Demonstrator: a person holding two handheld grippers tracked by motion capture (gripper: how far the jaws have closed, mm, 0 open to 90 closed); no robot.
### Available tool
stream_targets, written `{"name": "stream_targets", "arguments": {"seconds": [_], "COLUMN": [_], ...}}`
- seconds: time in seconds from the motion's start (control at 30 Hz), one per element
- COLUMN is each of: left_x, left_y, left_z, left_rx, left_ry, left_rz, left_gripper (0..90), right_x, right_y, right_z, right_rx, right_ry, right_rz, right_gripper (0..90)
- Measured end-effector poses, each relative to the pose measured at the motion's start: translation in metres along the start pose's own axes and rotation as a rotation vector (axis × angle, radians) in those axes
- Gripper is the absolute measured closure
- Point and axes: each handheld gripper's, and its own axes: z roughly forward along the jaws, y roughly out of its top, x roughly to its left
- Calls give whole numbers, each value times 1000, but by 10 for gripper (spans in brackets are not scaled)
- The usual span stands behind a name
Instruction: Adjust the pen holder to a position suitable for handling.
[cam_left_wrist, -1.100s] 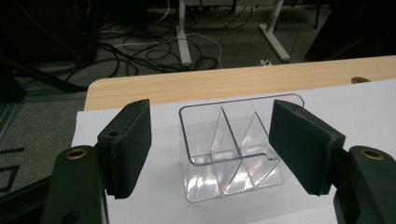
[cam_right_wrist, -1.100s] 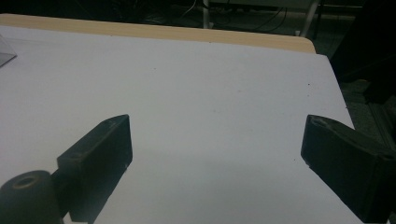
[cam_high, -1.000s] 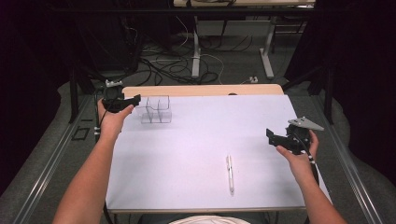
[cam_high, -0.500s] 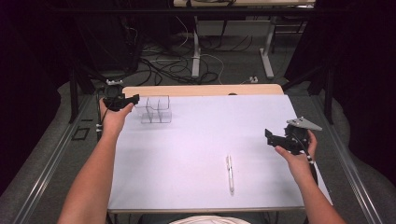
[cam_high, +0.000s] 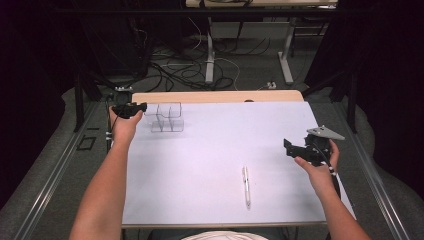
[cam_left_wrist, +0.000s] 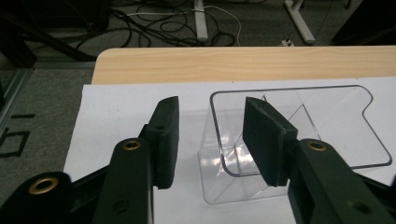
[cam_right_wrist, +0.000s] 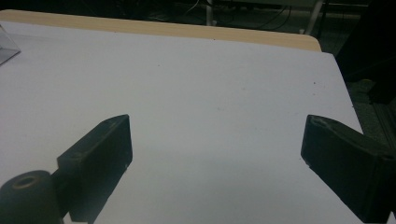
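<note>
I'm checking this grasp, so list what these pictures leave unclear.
- Contact: in the left gripper view the fingers straddle a wall of the clear plastic organizer; whether they press on it is unclear.
- Organizer's near base: same view, hidden behind the fingers and cut by the bottom edge.
- Pen: high view, too small to read cap or tip.
- Organizer in the right gripper view: cut off by the left edge.

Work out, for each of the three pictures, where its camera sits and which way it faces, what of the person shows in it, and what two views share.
High view: above the person's side, facing forward and down on the table; both forearms, left gripper, right gripper.
Left gripper view: on the left gripper, facing the clear box; its jaws straddle the box's wall and have just been closing.
Right gripper view: on the right gripper, facing bare sheet; jaws wide apart.
Shared: the high and left gripper views both show the box.
</note>
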Motion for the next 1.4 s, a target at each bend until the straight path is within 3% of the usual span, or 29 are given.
{"name": "stream_targets", "arguments": {"seconds": [0.2,0.5,1.03,1.4], "left_x": [-3,-2,-9,-9], "left_y": [-1,-4,-5,-5], "left_z": [6,17,24,24], "left_rx": [11,68,125,126], "left_ry": [0,13,15,25], "left_rz": [2,-8,-7,-55], "left_gripper": [624,680,808,866], "right_x": [-1,-1,-2,-1], "right_y": [0,-1,-2,-1], "right_z": [0,0,1,1], "right_rx": [-2,3,1,-1], "right_ry": [6,12,19,24], "right_rz": [7,23,10,13], "right_gripper": [87,87,96,97]}}
